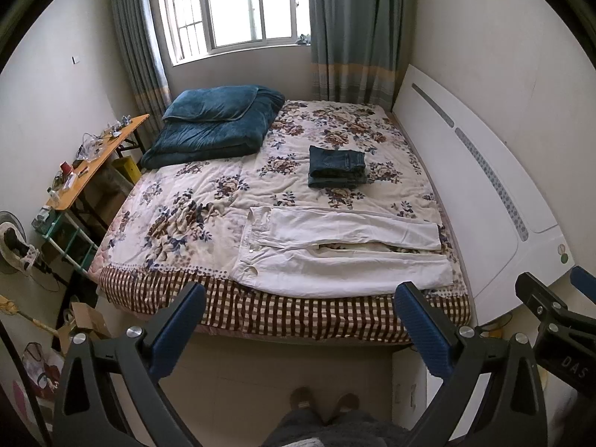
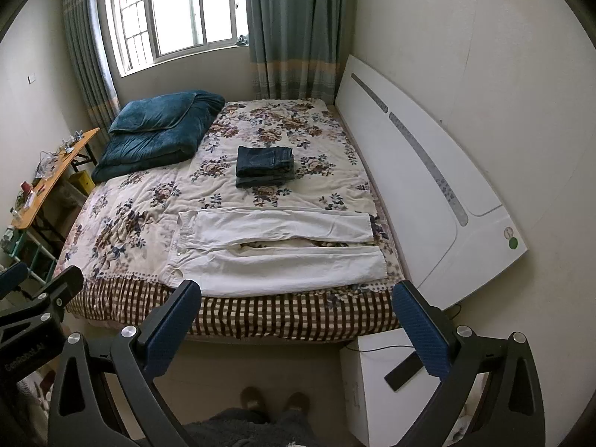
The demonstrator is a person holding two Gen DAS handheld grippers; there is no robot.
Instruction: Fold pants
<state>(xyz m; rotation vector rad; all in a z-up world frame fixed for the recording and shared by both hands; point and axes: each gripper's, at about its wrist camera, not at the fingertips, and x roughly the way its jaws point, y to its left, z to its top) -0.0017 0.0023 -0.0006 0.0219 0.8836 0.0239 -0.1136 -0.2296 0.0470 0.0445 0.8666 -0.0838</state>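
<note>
White pants (image 1: 335, 249) lie flat near the front edge of the bed, waist to the left, both legs stretched right; they also show in the right wrist view (image 2: 275, 249). A folded pair of dark jeans (image 1: 337, 167) (image 2: 265, 167) sits further back on the bed. My left gripper (image 1: 298, 309) is open and empty, held off the bed's front edge, short of the pants. My right gripper (image 2: 294, 309) is open and empty, likewise in front of the bed. Part of the right gripper shows at the left view's right edge (image 1: 558, 316).
The bed has a floral cover (image 1: 208, 201) with a checked front border. A folded teal blanket and pillow (image 1: 216, 126) lie at the back left. A white headboard (image 1: 484, 201) runs along the right. A cluttered orange table (image 1: 93, 160) stands left. A white bedside cabinet (image 2: 376, 383) stands front right.
</note>
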